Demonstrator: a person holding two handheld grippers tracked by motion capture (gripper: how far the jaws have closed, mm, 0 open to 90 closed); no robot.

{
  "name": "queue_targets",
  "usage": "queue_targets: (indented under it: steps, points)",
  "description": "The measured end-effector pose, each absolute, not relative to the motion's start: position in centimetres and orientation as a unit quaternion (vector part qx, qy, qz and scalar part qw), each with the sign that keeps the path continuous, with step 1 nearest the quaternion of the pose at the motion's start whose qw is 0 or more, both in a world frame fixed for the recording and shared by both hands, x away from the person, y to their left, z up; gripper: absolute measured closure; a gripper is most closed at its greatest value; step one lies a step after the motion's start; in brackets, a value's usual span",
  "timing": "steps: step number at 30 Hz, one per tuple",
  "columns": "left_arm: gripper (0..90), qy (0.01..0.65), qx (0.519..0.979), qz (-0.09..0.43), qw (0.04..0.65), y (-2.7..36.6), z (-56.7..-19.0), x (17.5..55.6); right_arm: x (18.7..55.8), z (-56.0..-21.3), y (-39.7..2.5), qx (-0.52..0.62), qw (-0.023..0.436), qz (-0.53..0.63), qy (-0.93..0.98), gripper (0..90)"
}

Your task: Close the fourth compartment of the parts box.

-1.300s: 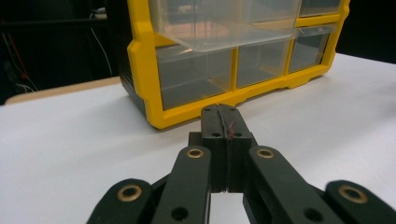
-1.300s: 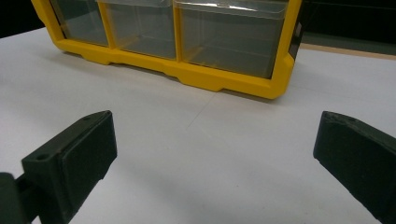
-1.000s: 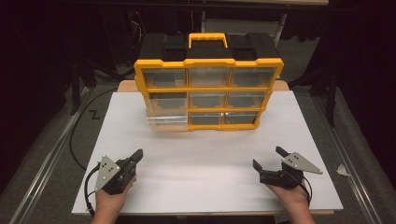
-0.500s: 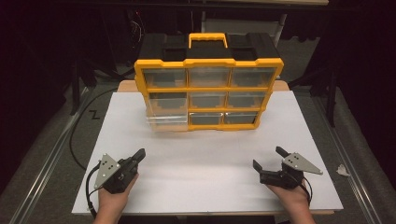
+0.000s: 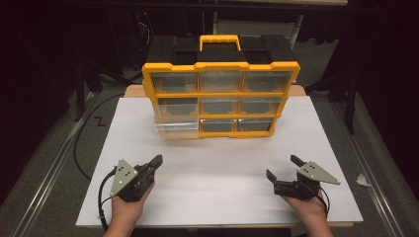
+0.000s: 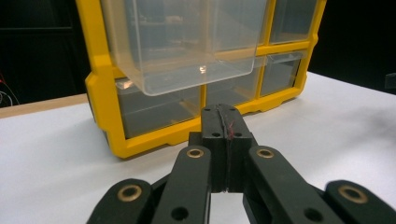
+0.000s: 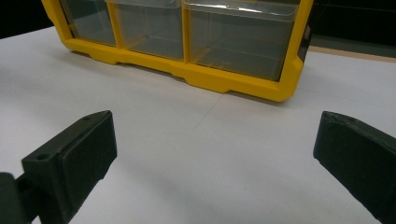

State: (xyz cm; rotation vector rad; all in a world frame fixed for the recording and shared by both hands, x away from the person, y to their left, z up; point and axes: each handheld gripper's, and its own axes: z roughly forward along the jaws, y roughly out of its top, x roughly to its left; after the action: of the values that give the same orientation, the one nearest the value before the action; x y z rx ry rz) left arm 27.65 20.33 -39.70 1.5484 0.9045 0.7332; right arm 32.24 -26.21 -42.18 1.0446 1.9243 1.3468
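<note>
Left gripper: near left of the white table, held in the person's left hand; in the left gripper view its jaws are pressed flat together with nothing between them.
Right gripper: near right of the table, held in the right hand; its jaws stand wide apart and grip nothing, and the right gripper view shows bare table between them.
Gap to the work: both grippers sit well apart from the organizer, with open white surface between.
Pulled-out drawer: clear plastic, at the left column of the organizer, standing forward of the frame toward the near side. In the left gripper view it juts out above the bottom-left compartment. I cannot tell whether anything lies inside.
Drawer handling: probably light, thin-walled and smooth, so likely slippery and apt to flex or crack under a hard pinch. Its front lip or a side wall looks the best hold, with modest pressure and a straight push or pull along its track.
Organizer: yellow frame with a grid of clear drawers, upright at the far middle of the table, front toward the person; the other drawers appear seated flush.
Organizer handling: stiff, bulky, likely top-heavy; it may slide on the smooth table if a drawer sticks.
Carry handle: yellow, on top at the far side, the natural hold for lifting the whole case.
</note>
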Motion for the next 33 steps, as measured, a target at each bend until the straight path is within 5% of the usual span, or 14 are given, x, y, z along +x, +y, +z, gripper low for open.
queue_targets:
  steps: [33]
  points:
    - [89.7,0.400,0.645,0.285,0.585,17.1,-37.3,31.4,32.3,-42.1,-26.2,0.394,0.282,0.507,0.713,0.7]
